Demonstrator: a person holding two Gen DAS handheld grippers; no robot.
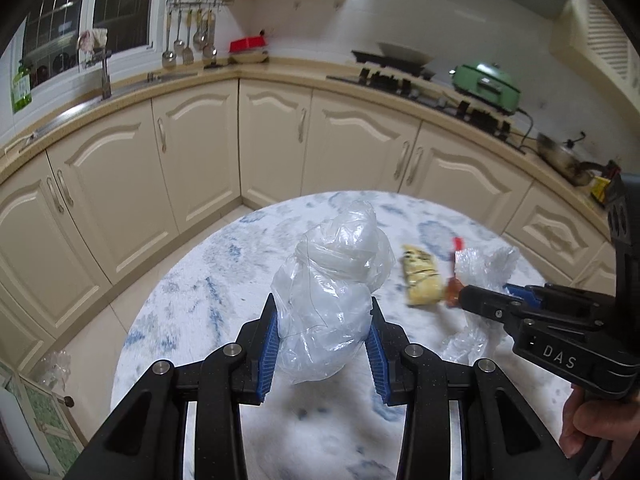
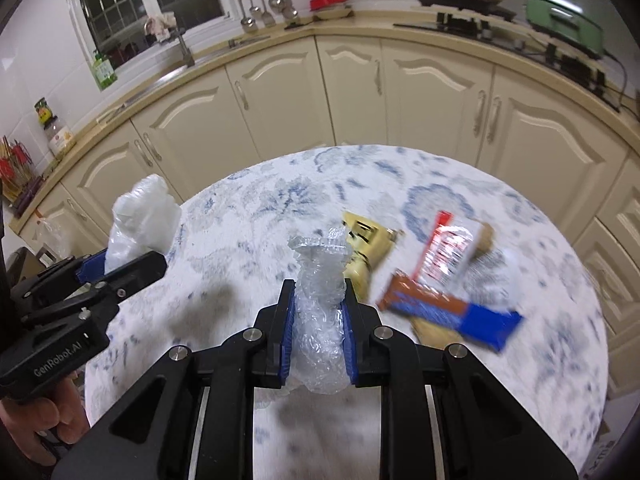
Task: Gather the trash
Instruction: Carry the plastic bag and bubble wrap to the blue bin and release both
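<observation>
Above the round blue-floral desk (image 2: 280, 200) | left claw (image 1: 322, 344) pinching clear plastic bag (image 1: 332, 280) | right claw (image 2: 318, 340) clamped on crinkled clear wrapper (image 2: 320, 280) | risk: slippery film slips out; wrappers remain below.

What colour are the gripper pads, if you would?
Blue pads, clearest in the right wrist view.

I stand in a kitchen with cream cabinets (image 1: 200, 152) curving under a beige countertop (image 1: 280, 74). A dark window (image 1: 120, 0) sits above the sink faucet (image 1: 106, 76). Utensils hang on a rail (image 1: 196, 0) against white wall tiles. The floor (image 1: 92, 332) is pale tile.
</observation>
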